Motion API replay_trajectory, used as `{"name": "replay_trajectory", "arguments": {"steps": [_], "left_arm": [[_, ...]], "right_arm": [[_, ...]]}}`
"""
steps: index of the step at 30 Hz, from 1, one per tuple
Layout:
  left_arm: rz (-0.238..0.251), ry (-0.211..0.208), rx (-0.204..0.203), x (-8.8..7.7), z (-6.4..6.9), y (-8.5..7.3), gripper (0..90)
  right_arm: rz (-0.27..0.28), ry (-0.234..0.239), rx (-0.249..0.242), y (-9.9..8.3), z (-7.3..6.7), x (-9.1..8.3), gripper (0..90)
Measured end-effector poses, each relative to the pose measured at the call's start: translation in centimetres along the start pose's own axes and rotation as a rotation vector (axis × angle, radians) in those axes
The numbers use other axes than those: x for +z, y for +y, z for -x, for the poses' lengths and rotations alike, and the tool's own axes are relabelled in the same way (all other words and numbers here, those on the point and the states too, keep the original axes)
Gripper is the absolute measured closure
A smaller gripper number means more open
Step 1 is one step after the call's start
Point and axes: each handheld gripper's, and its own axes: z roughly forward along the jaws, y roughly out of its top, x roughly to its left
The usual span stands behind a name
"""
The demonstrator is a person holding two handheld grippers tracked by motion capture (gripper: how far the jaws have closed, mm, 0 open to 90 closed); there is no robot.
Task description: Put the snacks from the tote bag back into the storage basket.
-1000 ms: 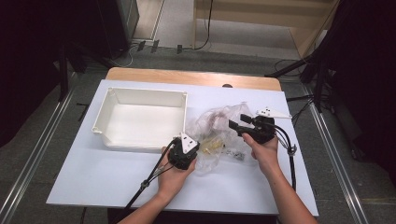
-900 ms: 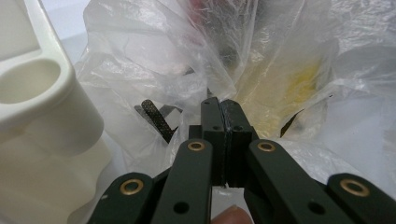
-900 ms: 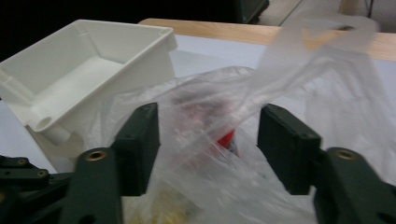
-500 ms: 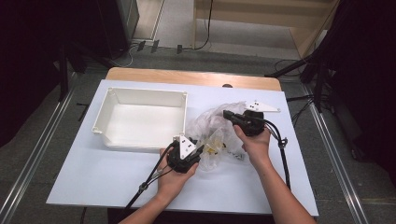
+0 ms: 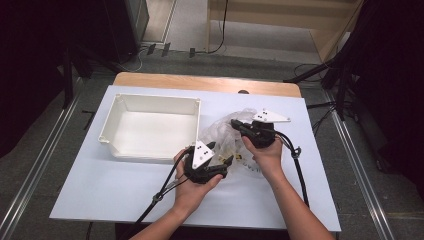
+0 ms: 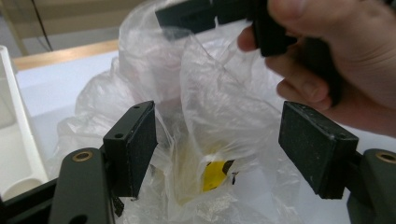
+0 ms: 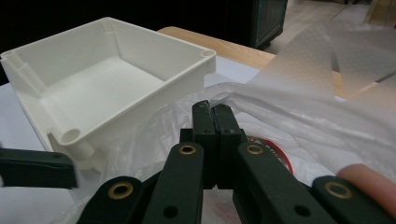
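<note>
At the left of the white bench [image 5: 90,185], an empty white tray [image 5: 150,127] is seen. Just right of it, the left gripper [image 5: 220,162] is held with its jaws spread, having just been opening; crumpled film of the clear plastic bag [image 6: 219,107] lies loosely between them, unpinched. The bag rests mid-bench beside the tray, small yellow contents [image 6: 215,175] visible inside. Farther right, the right gripper [image 5: 239,123] is seen with jaws pressed together on a fold of the bag. With one pinch alone, the thin film could likely slip or tear, and the contents could be spilled.
</note>
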Motion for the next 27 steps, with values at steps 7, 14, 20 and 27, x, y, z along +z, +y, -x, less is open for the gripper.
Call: {"name": "replay_trajectory", "arguments": {"steps": [7, 14, 20, 27], "left_arm": [[-0.073, 0.016, -0.056, 1.4, -1.4, 0.2, 75.3], [-0.058, 0.048, -0.070, 1.4, -2.2, 0.4, 89.6], [-0.050, 0.074, -0.080, 1.3, -2.6, 0.5, 90.0], [-0.039, 0.101, -0.079, 1.2, -3.0, 0.7, 90.0]], "right_arm": [[0.005, 0.018, -0.048, 0.2, -0.3, -0.7, 89.9], [0.029, 0.035, -0.052, 0.4, 0.2, -2.4, 68.4], [0.070, 0.003, -0.077, 1.0, 0.5, -4.1, 65.7], [0.192, -0.132, -0.054, 1.4, 1.6, -6.0, 56.8]]}}
